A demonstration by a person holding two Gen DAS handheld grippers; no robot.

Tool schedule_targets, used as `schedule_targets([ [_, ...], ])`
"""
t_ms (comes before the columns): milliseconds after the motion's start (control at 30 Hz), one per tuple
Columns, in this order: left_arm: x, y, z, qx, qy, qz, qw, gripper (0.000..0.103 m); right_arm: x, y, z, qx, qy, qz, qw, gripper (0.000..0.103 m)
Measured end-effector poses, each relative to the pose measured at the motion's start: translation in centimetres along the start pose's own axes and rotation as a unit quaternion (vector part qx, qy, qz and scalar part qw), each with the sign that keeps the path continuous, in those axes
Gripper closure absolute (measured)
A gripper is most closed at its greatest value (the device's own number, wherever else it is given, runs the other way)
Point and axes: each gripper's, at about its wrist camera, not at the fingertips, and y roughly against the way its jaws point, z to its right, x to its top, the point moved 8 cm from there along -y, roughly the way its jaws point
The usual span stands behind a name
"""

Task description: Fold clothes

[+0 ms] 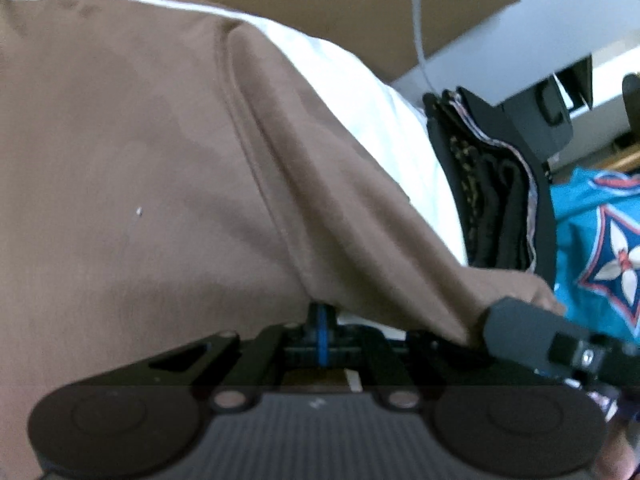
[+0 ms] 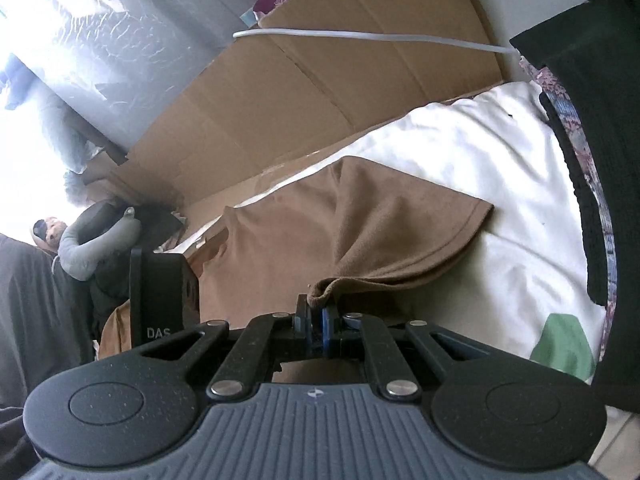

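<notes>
Left gripper (image 1: 320, 320): jaws together, tips buried under the brown shirt (image 1: 140, 160). Cloth drapes right over them, so I read it as clamped on the shirt's fabric, though the pinch point itself is hidden. The shirt fills most of the left wrist view, a stitched seam running diagonally down toward the jaws.

Right gripper (image 2: 314, 316): jaws closed on a bunched hem corner of the same brown shirt, fabric sitting between the blue pads. From this view I see the shirt spread over a white sheet (image 2: 480, 152), one short sleeve lying flat and pointing right, its hem edge on the sheet.

In the left wrist view the right gripper's dark body shows at lower right, touching the shirt's edge.

Surroundings: stack of dark folded clothes (image 1: 492, 184) at the sheet's right side, a teal printed garment (image 1: 592, 240) just beside it. Flattened cardboard (image 2: 300, 92) stands behind the sheet, with a white cable (image 2: 360, 36) running across it. Small green piece of cloth (image 2: 564, 344) lies on the sheet at lower right. A person in a grey sleeve (image 2: 80, 248) is at far left, well away from the shirt.
</notes>
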Motion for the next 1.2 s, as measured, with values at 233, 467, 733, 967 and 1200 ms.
schedule_targets([
  [233,-0.2,3.9,-1.6,-0.007,0.031,0.003,0.9995,0.101,-0.5,-0.5,-0.8,0.005,0.026,-0.016,1.0,0.099],
  [467,-1.0,8.8,-5.2,0.01,0.077,0.037,0.9963,0.101,-2.0,-1.7,-2.1,0.005,0.062,-0.039,0.997,0.097],
  [733,-0.6,11.2,-7.6,0.026,0.101,0.059,0.9928,0.101,-4.6,-3.3,-3.7,-0.005,0.107,-0.086,0.99,0.057],
  [967,-0.7,12.1,-7.3,0.03,0.085,0.064,0.9938,0.101,-4.8,-2.4,-3.7,-0.003,0.104,-0.08,0.991,0.054],
  [1200,-0.9,12.4,-7.8,0.036,0.086,0.068,0.9933,0.101,-0.9,-2.2,0.0,-0.085,0.086,-0.023,0.992,0.054],
])
